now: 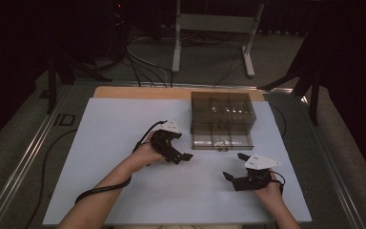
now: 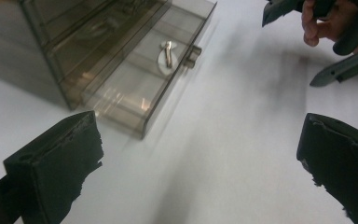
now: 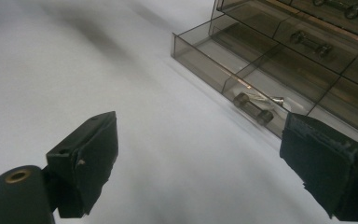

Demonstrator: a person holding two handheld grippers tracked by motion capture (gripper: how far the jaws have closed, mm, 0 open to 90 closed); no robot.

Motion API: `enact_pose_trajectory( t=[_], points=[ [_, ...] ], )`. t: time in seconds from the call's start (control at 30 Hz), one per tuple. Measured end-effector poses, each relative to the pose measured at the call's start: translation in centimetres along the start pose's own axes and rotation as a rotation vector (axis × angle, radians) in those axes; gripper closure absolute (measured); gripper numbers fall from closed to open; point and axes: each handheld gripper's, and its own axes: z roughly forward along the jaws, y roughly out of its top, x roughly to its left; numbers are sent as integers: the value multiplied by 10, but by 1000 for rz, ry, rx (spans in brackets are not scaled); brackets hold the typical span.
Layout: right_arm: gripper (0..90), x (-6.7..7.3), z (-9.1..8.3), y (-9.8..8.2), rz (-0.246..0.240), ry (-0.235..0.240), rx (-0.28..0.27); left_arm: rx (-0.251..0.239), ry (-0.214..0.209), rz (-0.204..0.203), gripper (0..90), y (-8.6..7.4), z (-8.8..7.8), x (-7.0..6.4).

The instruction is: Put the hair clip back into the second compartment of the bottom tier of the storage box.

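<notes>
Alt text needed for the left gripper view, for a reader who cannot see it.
A smoky transparent drawer cabinet sits on a white table, its bottom drawer pulled out with a small metal part inside. The left gripper frames the foreground, black fingers wide apart and empty.

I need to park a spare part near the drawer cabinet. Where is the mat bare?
The white mat is bare on its whole left side, between the left tongs and its left edge, and along the near edge between the forearms. It is tight in front of the cabinet, where the open bottom drawer and the right tongs sit close.
</notes>
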Motion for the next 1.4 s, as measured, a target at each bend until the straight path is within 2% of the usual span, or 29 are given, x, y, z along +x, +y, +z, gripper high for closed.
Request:
enact_pose_trajectory(
  t=[0.37,0.9,1.03,1.27,1.4],
  points=[
    [117,1,1,0,0,2,5,2,25,-28,0,-33,-22,-4],
    [116,2,2,1,-5,3,9,-19,58,-61,0,-77,-51,-15],
    [116,2,3,1,-3,3,9,-22,62,-69,0,-87,-57,-17],
    [116,3,3,1,-7,3,11,-24,59,-55,0,-102,-69,-24],
    [116,3,2,1,-8,2,9,-25,63,-74,0,-112,-77,-26]
  ],
)
